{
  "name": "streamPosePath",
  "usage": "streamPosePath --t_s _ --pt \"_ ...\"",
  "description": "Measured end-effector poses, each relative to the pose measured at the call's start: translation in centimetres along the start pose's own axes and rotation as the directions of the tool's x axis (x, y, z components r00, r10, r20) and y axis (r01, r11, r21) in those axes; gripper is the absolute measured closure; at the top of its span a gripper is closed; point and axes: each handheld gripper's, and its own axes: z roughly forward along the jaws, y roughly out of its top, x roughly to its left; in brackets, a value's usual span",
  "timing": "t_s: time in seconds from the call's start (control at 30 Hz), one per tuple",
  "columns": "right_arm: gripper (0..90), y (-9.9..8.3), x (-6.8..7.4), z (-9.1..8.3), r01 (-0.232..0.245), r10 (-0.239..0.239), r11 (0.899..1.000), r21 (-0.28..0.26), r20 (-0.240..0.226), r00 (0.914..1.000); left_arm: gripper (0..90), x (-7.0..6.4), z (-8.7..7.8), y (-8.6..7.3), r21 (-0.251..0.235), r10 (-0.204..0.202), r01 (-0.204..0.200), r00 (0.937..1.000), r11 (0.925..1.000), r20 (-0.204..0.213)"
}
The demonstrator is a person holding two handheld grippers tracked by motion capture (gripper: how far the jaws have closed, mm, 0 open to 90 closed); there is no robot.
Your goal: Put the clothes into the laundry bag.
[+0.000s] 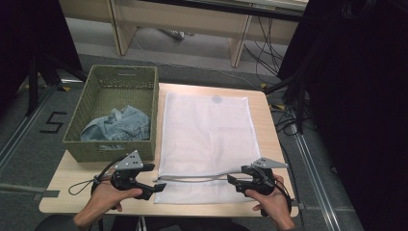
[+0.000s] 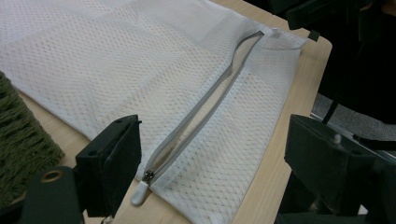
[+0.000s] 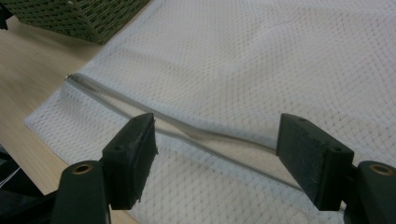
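On the near half of the table (image 1: 269, 144) lies a white mesh laundry bag (image 1: 204, 139), flat, with its grey zipper (image 1: 197, 178) running left to right close to the near edge. The zipper stands unzipped along most of its length, its two sides parted in a narrow slit, and the white pull tab (image 2: 140, 192) rests at the left end.

At that end, the left gripper (image 1: 155, 187) hovers with its jaws spread wide on either side of the pull tab, holding nothing. Over the zipper's right end, the right gripper (image 1: 234, 180) has its jaws equally spread above the mesh, clear of the cloth.

Just left of the bag stands a green woven basket (image 1: 96, 149), with a crumpled blue denim garment (image 1: 118, 126) inside.

The likely next step is lifting one lip of the opening. The mesh is thin and limp, so a pinch set too deep could catch both layers and close the slit; a shallow one may slip off. Pulling with one gripper alone could drag the whole bag toward the near edge.
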Motion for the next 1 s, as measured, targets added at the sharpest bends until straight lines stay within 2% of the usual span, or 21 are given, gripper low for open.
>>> streamPosePath --t_s 0.03,0.07,0.13,0.17,0.2,0.23,0.33,0.37,0.4,0.43,0.47,0.53,0.6,0.73,0.77,0.8,0.83,0.87,0.93,0.97,1.0 --pt "29.6 0.0 -0.4 0.0 0.059 -0.059 0.998 -0.013 0.020 0.9981 17.8 0.0 0.0 0.0 0.000 0.001 -0.001 1.0000 1.0000 0.002" --pt "29.6 0.0 -0.2 0.0 0.021 -0.021 1.000 -0.001 0.011 0.9997 17.7 0.0 0.0 0.0 0.001 0.004 -0.004 1.0000 1.0000 0.002" --pt "29.6 0.0 -0.1 0.0 0.001 -0.001 1.000 -0.002 0.010 1.0000 17.4 0.0 0.0 0.0 0.002 0.006 -0.006 1.0000 1.0000 -0.001" --pt "29.5 0.0 -0.1 0.0 0.008 -0.008 1.000 -0.006 0.011 0.9999 17.4 0.0 0.0 0.0 0.003 0.005 -0.005 1.0000 1.0000 0.000" --pt "29.3 0.0 -0.4 0.1 0.048 -0.047 0.999 -0.016 0.019 0.9987 17.3 -0.1 0.0 0.0 0.004 -0.018 0.018 0.9998 0.9998 -0.005" --pt "29.0 0.0 -0.1 0.0 0.018 -0.018 1.000 0.005 0.016 0.9997 17.3 -0.1 0.0 0.0 0.002 -0.013 0.013 0.9999 0.9999 -0.007" --pt "28.3 -0.1 -0.1 0.1 0.010 -0.010 1.000 -0.001 0.003 0.9999 17.4 0.1 -0.1 0.0 0.008 0.008 -0.008 0.9999 0.9999 -0.009" --pt "27.4 0.0 -0.3 0.2 0.057 -0.057 0.998 -0.010 0.021 0.9981 17.3 0.0 -0.1 0.0 0.008 -0.004 0.004 0.9999 1.0000 -0.015" --pt "26.7 0.0 0.0 0.2 0.012 -0.012 1.000 0.011 -0.004 0.9999 17.3 0.0 -0.1 0.0 0.009 -0.006 0.007 0.9998 0.9999 -0.018" --pt "25.7 0.1 -0.3 0.2 0.056 -0.056 0.998 0.004 0.020 0.9982 17.3 0.0 -0.1 0.0 0.009 -0.002 0.002 0.9998 1.0000 -0.021" --pt "24.4 0.0 -0.2 0.4 0.048 -0.048 0.999 0.001 0.010 0.9988 17.4 0.1 -0.1 0.1 0.010 0.001 0.000 0.9998 0.9999 -0.019" --pt "23.1 0.1 -0.2 0.6 0.070 -0.070 0.997 0.010 0.005 0.9975 17.3 0.1 -0.1 0.0 0.004 0.001 -0.001 0.9998 1.0000 -0.020" --pt "22.3 0.2 0.0 0.9 0.054 -0.054 0.998 0.023 0.010 0.9985 17.3 0.1 -0.2 0.0 0.009 0.001 -0.001 0.9996 1.0000 -0.027" --pt "21.2 1.0 -0.3 2.3 0.127 -0.128 0.992 0.018 0.023 0.9915 17.3 0.2 -0.3 0.1 0.015 -0.004 0.004 0.9993 0.9999 -0.037" --pt "21.2 1.2 -0.4 2.4 0.142 -0.143 0.989 0.035 0.025 0.9894 17.3 0.2 -0.3 0.0 0.013 -0.007 0.008 0.9991 0.9999 -0.041" --pt "21.2 1.3 -0.4 2.7 0.151 -0.152 0.988 0.037 0.029 0.9879 17.3 0.3 -0.3 0.0 0.010 -0.010 0.010 0.9990 0.9999 -0.044" --pt "21.2 1.4 -0.3 3.0 0.137 -0.138 0.990 0.045 0.033 0.9898 17.3 0.3 -0.3 0.0 0.011 -0.011 0.012 0.9989 0.9999 -0.046" --pt "21.2 1.6 -0.6 3.4 0.179 -0.180 0.983 0.044 0.035 0.9830 17.4 0.3 -0.3 0.0 0.013 -0.006 0.006 0.9990 0.9999 -0.044" --pt "21.5 1.9 -0.8 4.2 0.209 -0.211 0.976 0.068 0.036 0.9768 17.4 0.3 -0.3 0.0 0.016 -0.002 0.002 0.9990 0.9999 -0.045" --pt "21.5 1.9 -0.8 4.2 0.209 -0.211 0.976 0.068 0.036 0.9768 17.4 0.3 -0.3 0.0 0.016 -0.003 0.004 0.9990 0.9999 -0.045" --pt "21.7 2.1 -0.6 5.0 0.226 -0.230 0.970 0.095 0.030 0.9728 17.4 0.3 -0.3 0.0 0.012 -0.012 0.013 0.9988 0.9998 -0.048"
